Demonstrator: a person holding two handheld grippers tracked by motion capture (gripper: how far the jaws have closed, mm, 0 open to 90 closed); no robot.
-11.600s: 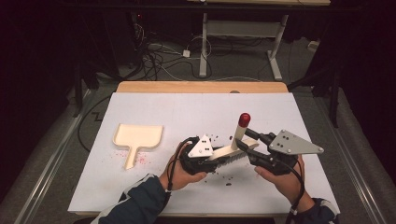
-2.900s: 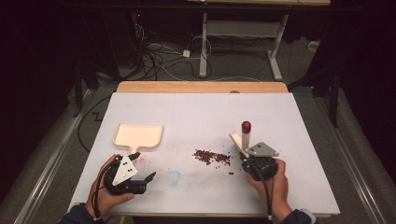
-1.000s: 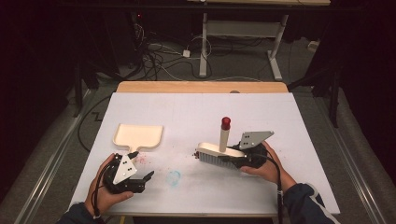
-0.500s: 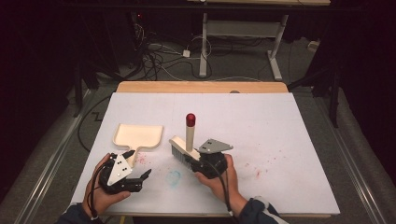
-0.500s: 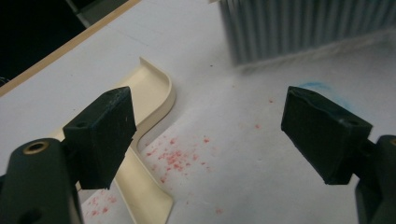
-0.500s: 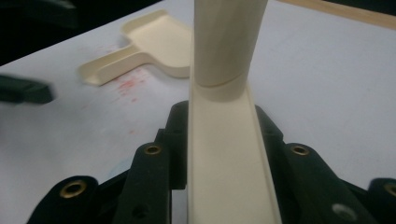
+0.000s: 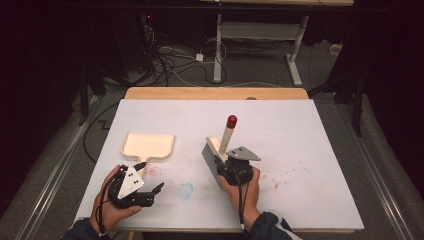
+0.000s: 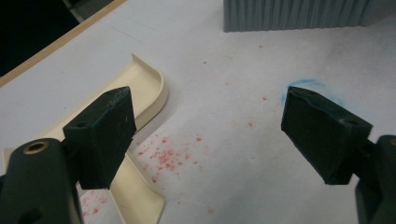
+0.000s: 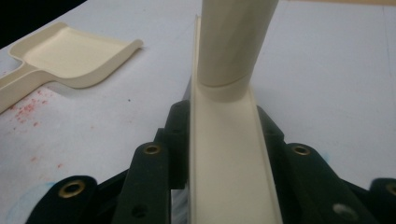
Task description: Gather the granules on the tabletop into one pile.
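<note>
1. High view, near edge of the white table (image 7: 310, 135): left gripper (image 7: 148, 192) resting near the near-left corner, jaws spread wide on nothing, just short of the dustpan handle.
2. Right gripper (image 7: 222, 167) near the middle of the near edge, pinching the cream back of a hand brush (image 7: 214, 159), grey bristles on the table, red-tipped handle upright.
3. Cream dustpan (image 7: 148, 145) flat toward the left edge, tray looking bare.
4. Red crumbs (image 8: 163, 156) scattered beside the dustpan handle; fainter specks right of the brush. Sweeping judged barely begun, nothing collected yet.
5. No brand, label or writing readable; a faint blue ring (image 7: 186, 189) marked between the grippers.
</note>
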